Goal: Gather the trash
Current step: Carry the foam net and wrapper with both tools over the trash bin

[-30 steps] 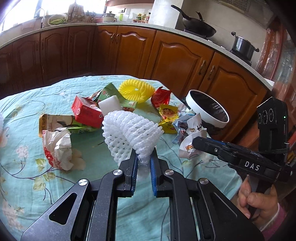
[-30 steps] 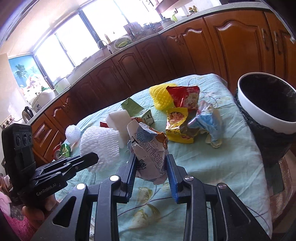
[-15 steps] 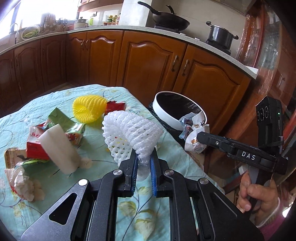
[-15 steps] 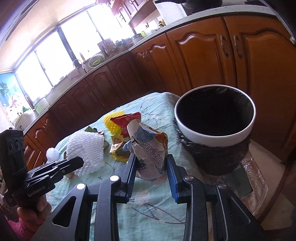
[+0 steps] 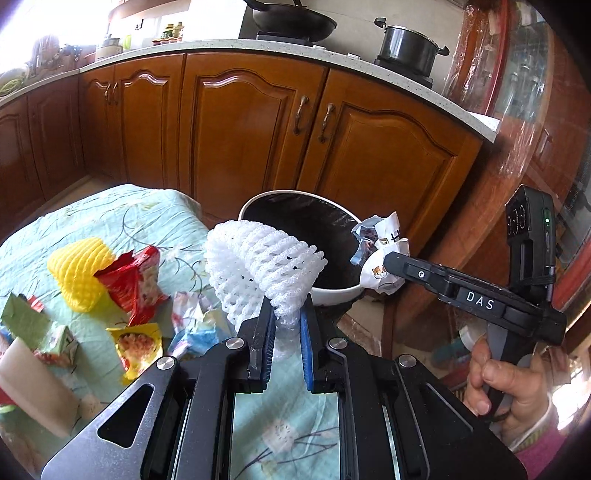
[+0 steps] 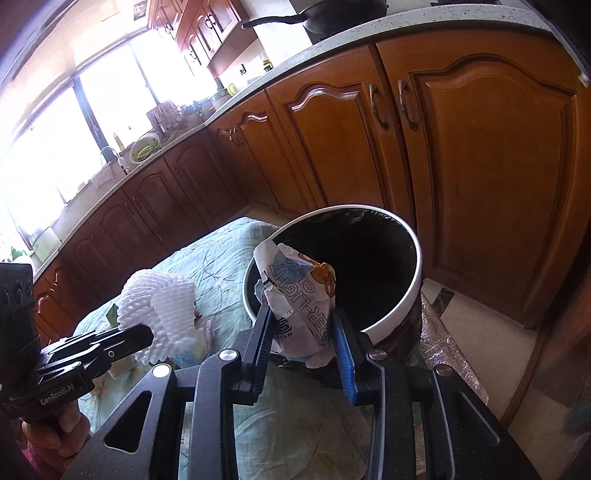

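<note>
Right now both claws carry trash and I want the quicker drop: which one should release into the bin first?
Right. The right claw holds its wrapper at the bin rim, over the opening. The left claw with the foam net looks farther back, over the table edge.

Wooden cabinets (image 5: 236, 125) behind; wok (image 5: 291, 20), pot (image 5: 408, 48) on countertop (image 5: 332, 57); bright window (image 6: 74, 122).

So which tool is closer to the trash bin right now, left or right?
Right. The right tool, shut on the crumpled wrapper, is at the trash bin rim. The left tool, shut on the white foam net, sits farther back over the table.
</note>
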`<state>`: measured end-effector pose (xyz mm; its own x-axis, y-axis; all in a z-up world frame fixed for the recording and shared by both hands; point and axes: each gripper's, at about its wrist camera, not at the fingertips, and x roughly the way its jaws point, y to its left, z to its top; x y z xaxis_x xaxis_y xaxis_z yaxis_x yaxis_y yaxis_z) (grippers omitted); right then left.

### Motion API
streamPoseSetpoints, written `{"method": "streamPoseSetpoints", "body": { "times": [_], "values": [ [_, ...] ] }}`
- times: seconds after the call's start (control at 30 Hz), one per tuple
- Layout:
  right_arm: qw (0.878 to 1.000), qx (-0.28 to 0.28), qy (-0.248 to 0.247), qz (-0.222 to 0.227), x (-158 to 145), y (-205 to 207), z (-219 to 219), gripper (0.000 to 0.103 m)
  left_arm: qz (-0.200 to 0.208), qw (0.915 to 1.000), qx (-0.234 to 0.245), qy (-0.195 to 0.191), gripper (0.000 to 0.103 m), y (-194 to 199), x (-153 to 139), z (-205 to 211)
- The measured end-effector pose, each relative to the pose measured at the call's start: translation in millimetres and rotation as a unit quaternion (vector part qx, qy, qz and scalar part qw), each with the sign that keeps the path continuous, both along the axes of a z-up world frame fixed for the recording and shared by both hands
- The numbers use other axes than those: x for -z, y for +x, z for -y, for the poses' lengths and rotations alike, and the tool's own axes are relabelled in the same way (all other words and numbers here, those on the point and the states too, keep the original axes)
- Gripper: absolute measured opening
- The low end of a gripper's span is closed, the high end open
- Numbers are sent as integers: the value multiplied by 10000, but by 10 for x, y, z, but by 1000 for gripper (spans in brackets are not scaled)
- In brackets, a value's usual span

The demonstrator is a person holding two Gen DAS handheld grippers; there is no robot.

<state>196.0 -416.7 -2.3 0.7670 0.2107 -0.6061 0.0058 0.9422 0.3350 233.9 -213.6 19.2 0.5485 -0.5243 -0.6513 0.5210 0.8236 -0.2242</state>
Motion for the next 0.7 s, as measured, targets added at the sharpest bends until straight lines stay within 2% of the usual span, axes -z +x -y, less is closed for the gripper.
{"method": "streamPoseSetpoints", "body": {
  "times": [0.23,0.57,0.7],
  "values": [
    [9997,134,-86,-179,48,265,188,33,-162,9996,181,123,11,312,40,351],
    [9980,185,-177,-575,145,711,405,34,-807,9955,413,290,12,874,209,815],
    [9972,180,-240,-686,199,814,442,35,-923,9943,409,343,12,1001,299,879]
  ]
}}
